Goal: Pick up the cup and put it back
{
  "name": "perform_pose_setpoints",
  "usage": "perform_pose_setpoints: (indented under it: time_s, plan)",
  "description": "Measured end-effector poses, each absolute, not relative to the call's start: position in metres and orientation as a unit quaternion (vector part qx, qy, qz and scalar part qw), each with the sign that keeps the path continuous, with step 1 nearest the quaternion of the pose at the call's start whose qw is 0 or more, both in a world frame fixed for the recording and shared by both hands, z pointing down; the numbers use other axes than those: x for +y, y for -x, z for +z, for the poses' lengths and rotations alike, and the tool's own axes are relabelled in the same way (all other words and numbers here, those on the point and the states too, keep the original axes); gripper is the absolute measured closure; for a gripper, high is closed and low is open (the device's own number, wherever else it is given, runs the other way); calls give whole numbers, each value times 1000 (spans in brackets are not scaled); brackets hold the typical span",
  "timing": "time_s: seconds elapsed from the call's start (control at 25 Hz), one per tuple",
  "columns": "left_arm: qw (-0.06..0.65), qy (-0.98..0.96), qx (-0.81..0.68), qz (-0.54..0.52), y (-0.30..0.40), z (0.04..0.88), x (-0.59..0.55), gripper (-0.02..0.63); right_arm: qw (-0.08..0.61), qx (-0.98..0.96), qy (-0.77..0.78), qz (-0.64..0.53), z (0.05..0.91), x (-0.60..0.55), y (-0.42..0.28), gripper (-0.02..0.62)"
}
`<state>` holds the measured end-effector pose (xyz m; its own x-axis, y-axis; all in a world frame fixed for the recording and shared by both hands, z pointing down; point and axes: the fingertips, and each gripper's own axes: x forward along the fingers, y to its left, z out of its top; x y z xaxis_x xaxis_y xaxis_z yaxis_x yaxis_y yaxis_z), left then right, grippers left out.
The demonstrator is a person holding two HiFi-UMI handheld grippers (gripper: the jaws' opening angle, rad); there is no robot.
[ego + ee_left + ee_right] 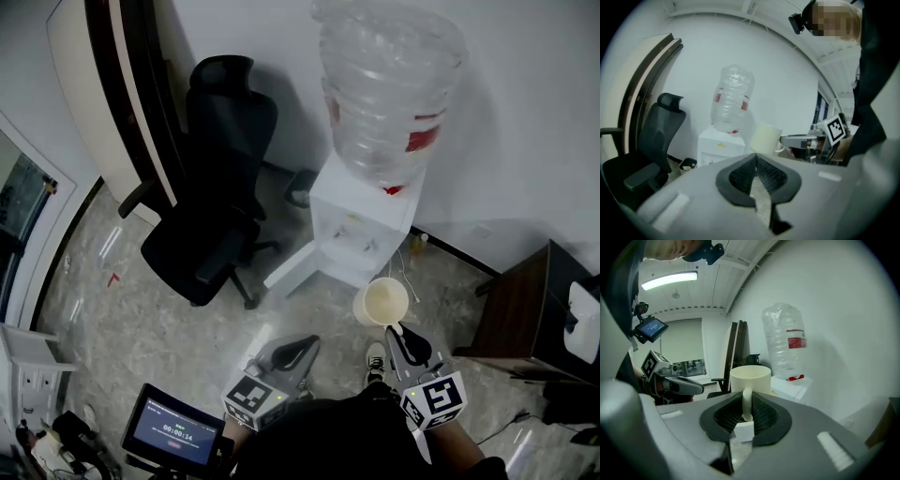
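right gripper: my right gripper (397, 330) is clamped on the handle (746, 401) of the cup (382, 302); handle pinched between the two ribbed pads, cup body just past the tips on the far side
left gripper: my left gripper (309, 343) has its jaws together at the tips, nothing between them; it sits low, near and left of the cup, apart from it
cup: cream mug, upright, mouth up, looks empty from the head view; off any surface, hanging over the floor (141, 309) on the near side of the water dispenser (356, 230)
cup support: only my right jaws carry it, nothing under it that I can see
surroundings: big clear bottle (389, 84) on top of the dispenser by the far wall; black office chair (220, 197) far left; tablet (173, 431) near left; dark wood cabinet (530, 305) right
done: pick-up part looks complete, cup is lifted and the hold on the handle looks firm
left to do: the put-back, cup not yet set down, right jaws not yet released
put-back spot: can't tell from these views; maybe the dispenser since the cup is right in front of it, only a guess
progress: roughly halfway by my read
risk: hold is on the thin handle only, so the cup could swing or tilt around it if I move fast
next need: bring the cup down level onto a flat spot, base flat, then open my right jaws and back off along the handle line
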<state>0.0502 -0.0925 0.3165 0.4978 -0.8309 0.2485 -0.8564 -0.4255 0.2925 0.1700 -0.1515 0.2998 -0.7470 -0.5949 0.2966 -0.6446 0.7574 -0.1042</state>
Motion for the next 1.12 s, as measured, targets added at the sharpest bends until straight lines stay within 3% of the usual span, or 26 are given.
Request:
perform_pose_setpoints:
  time_s: [0.48,1.12]
  plan:
    - [200,-749,-629,68,-72,318,-107,601,166,-982,-77,38,348,-210,-141,548]
    - [243,-808,-532,76,47,400,-119,601,154,-934,-274,172,446,-199,-37,548]
